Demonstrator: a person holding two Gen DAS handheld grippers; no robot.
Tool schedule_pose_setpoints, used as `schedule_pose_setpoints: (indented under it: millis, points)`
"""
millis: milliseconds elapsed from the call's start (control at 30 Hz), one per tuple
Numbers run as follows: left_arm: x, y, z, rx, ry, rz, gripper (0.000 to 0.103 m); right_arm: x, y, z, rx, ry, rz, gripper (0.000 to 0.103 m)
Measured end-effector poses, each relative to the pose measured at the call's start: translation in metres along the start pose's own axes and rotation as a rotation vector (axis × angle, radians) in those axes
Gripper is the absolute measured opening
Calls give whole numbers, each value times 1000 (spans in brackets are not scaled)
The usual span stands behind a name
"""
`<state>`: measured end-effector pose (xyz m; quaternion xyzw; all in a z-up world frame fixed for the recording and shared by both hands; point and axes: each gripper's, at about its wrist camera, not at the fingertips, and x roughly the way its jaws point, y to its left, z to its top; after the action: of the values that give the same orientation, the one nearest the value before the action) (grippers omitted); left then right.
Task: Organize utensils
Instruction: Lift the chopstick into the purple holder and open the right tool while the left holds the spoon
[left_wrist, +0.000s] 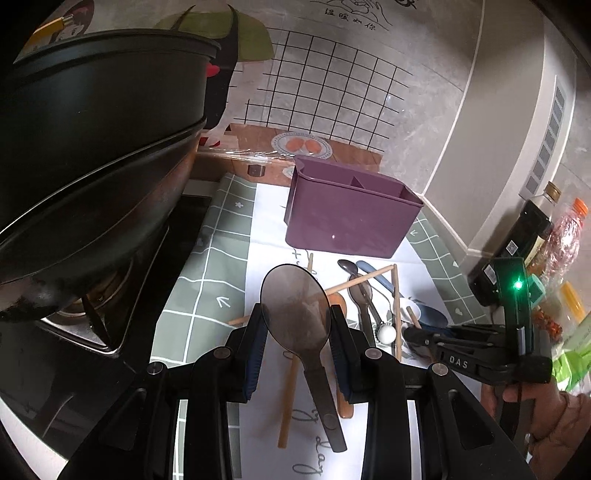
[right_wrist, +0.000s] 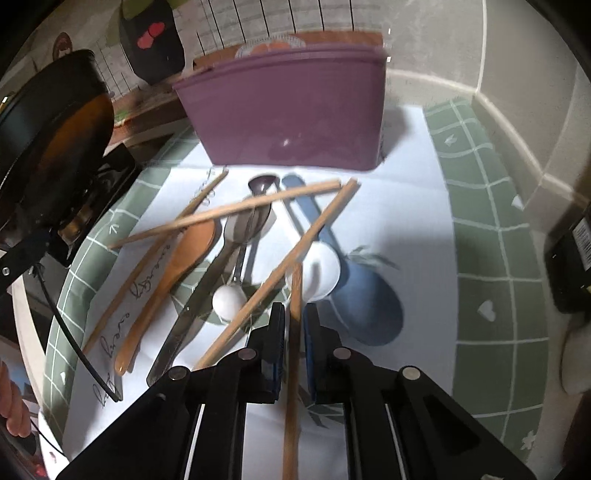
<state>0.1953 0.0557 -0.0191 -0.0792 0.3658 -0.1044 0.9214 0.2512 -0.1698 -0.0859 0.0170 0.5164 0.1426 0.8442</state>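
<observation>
Left gripper (left_wrist: 297, 345) is clamping a dark translucent scoop (left_wrist: 294, 306) by the neck of its bowl, pads pressing both sides; the scoop is hanging above the mat (left_wrist: 207, 280), bowl toward the purple caddy (left_wrist: 351, 218), handle trailing back between the fingers.

Right gripper (right_wrist: 294, 334) is pinching one wooden chopstick (right_wrist: 293, 369) with fingers nearly together; the stick is running straight back between the pads, its far end sitting over the white spoon (right_wrist: 319, 273). In the left wrist view the right gripper is reaching into the pile from the right, a hand (left_wrist: 517, 397) gripping its handle.

Caddy is standing upright at the back of the mat, its compartments open at the top; contents not visible.

Remaining utensils are lying in a loose pile just in front of the caddy: three more chopsticks crossing over a brown spoon (right_wrist: 184, 258), metal spoons (right_wrist: 240, 229) and a blue scoop (right_wrist: 365, 310).

A black wok (left_wrist: 92, 192) is sitting on the stove at left.
</observation>
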Motion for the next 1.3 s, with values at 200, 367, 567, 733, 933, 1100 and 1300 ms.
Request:
schedule_pose_setpoints:
  millis: [200, 367, 567, 733, 933, 1100, 1300]
  points:
    - [-9, 6, 0, -19, -9, -17, 34, -5, 6, 3, -44, -11, -53, 5]
    - [-12, 0, 6, 4, -26, -16, 34, -26, 12, 7, -68, -55, -51, 4]
    - [-31, -22, 25, 79, -82, -6, 34, -53, 16, 18, -93, -123, -43, 4]
    - [-51, -37, 47, 106, -142, -20, 34, -92, 19, 35, -111, -205, -12, 4]
    - [-67, -60, 90, 155, -200, -23, 34, -129, 28, 58, -152, -298, -31, 4]
    - [-81, -83, 140, 208, -283, -2, 34, -165, 34, 92, -152, -441, -37, 4]
    - [-82, -95, 192, 216, -341, 33, 34, -211, 41, 148, -187, -640, -57, 4]
